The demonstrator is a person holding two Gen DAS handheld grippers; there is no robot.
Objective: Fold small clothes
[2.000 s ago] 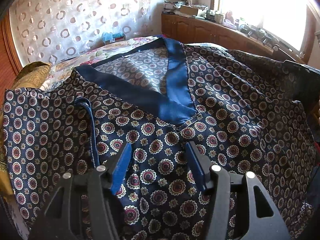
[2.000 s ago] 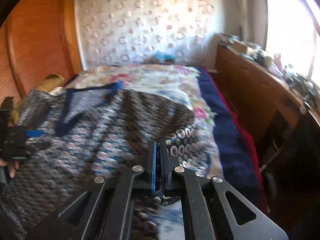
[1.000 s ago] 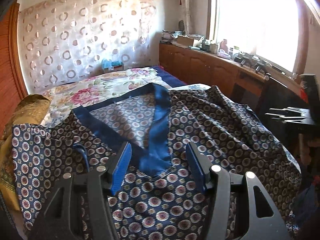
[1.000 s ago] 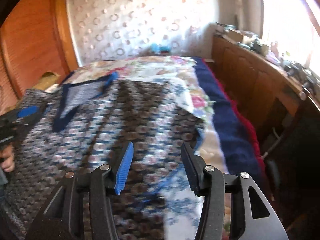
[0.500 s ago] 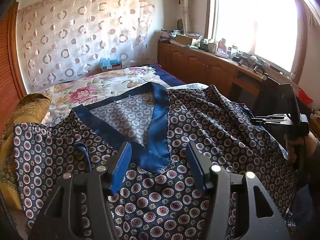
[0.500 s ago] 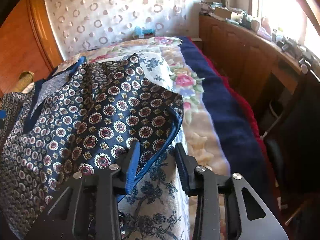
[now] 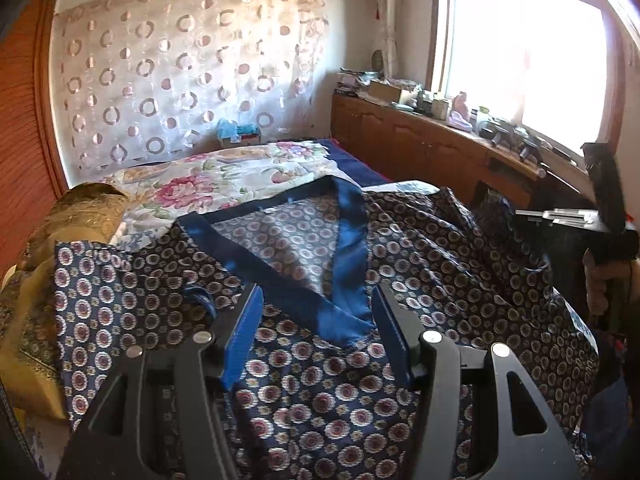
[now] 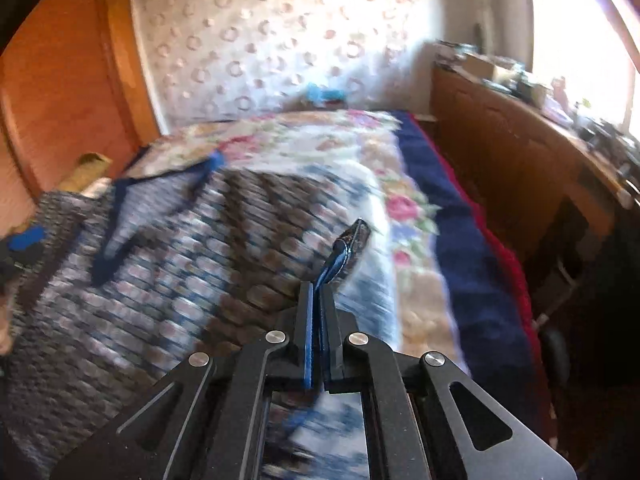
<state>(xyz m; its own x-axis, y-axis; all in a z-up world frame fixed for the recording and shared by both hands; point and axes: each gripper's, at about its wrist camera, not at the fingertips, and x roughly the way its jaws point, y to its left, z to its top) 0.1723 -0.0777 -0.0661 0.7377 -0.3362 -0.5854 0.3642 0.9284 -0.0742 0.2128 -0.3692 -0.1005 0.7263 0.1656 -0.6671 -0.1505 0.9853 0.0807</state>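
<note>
A navy garment [image 7: 460, 280] printed with round medallions lies spread on the bed, its blue V-neck band [image 7: 348, 248] facing up. My left gripper [image 7: 316, 296] hovers open over the point of the V, with nothing pinched. My right gripper [image 8: 318, 286] is shut on the garment's blue-trimmed right edge [image 8: 348, 240], and a fold of cloth sticks up past the tips. The garment [image 8: 180, 260] is blurred in the right wrist view. In the left wrist view the right gripper [image 7: 560, 214] shows at the far right, held by a hand [image 7: 600, 280].
A floral bedspread [image 7: 224, 184] with a navy border [image 8: 460, 248] covers the bed. A gold cloth [image 7: 36, 280] lies at the left. A wooden cabinet [image 7: 420, 148] with clutter runs under the window on the right. A curtain [image 7: 180, 72] hangs behind.
My right gripper went from open beside the garment's right edge to shut on that edge and drew back with it. The left gripper stayed open over the neckline.
</note>
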